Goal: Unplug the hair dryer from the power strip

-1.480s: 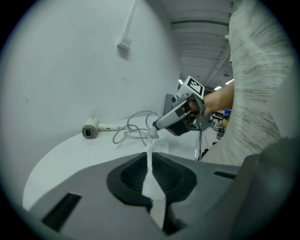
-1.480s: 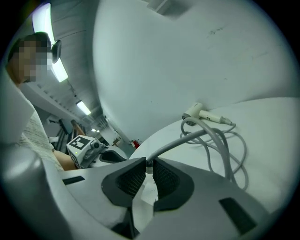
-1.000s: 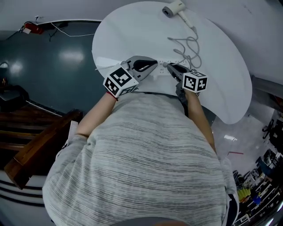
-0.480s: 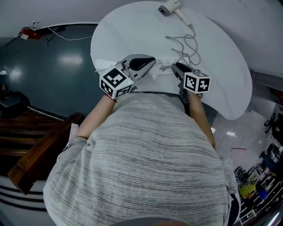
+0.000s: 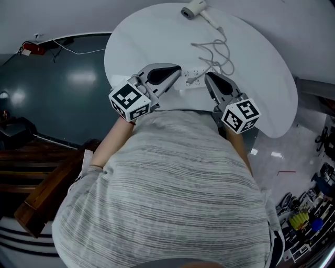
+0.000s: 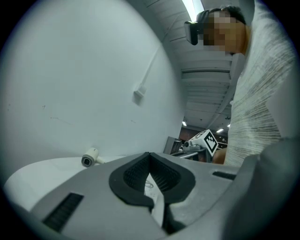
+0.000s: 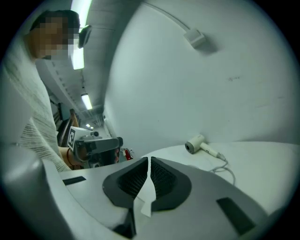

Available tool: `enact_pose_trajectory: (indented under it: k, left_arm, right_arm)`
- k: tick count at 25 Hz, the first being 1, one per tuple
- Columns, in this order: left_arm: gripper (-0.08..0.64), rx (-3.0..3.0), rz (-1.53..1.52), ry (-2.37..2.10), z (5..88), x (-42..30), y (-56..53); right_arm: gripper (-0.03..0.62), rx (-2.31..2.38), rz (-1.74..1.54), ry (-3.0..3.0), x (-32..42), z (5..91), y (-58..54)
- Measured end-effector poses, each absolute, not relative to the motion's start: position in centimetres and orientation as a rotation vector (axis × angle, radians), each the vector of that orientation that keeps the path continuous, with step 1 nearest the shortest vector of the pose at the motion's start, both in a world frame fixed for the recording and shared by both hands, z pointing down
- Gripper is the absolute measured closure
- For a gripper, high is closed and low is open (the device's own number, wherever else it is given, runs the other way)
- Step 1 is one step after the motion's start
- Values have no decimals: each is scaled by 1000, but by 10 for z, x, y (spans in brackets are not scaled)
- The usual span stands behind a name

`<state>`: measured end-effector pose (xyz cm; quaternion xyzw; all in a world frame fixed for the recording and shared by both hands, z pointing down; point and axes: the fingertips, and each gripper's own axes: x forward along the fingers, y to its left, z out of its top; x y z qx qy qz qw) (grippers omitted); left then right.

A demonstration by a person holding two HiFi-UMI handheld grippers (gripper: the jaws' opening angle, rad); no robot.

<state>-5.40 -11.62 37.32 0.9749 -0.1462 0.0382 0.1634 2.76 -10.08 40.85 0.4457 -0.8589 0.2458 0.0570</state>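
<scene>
- While both grippers hover over its near edge, a round white table [image 5: 261, 78] fills the head view, with the task's things spread from the far rim to the near one.
- Left gripper [image 5: 177, 70], held just left of the power strip, has its jaws pressed together on nothing; its own view shows the ribbed pads meeting at the tips with only tabletop behind them.
- Right gripper [image 5: 208, 77], just right of the strip, likewise shows pads drawn together and empty in the right gripper view, and it touches neither strip nor cable.
- Hair dryer [image 5: 192, 10] lies on its side at the table's far edge, well apart from both grippers.
- Power strip [image 5: 189, 78], white on white, lies near the table's near edge, between the two sets of jaws.
- Cord [image 5: 222, 55] runs from the dryer's handle in loose loops down to the strip.
- Plug end, where the cord meets the strip, is too small to read: the scene fits a plug seated in a socket as well as one pulled free and lying on the strip.
- Done well, as judged from here, the job depends on gripping the plug's body and never the cable, holding the strip steady, and keeping the jaws out of the loops.
</scene>
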Motion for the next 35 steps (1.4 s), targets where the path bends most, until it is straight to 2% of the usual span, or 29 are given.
enact_pose_trajectory:
  k: [4, 8, 35]
  left_arm:
    - [554, 2793, 79, -408, 365, -52, -113]
    - [554, 2796, 73, -395, 364, -49, -111]
    - [554, 2780, 88, -387, 374, -50, -112]
  right_arm:
    - [566, 1323, 505, -2679, 11, 383, -95]
    - [566, 1318, 442, -2700, 5, 373, -95]
    - [568, 1345, 487, -2644, 21, 383, -92]
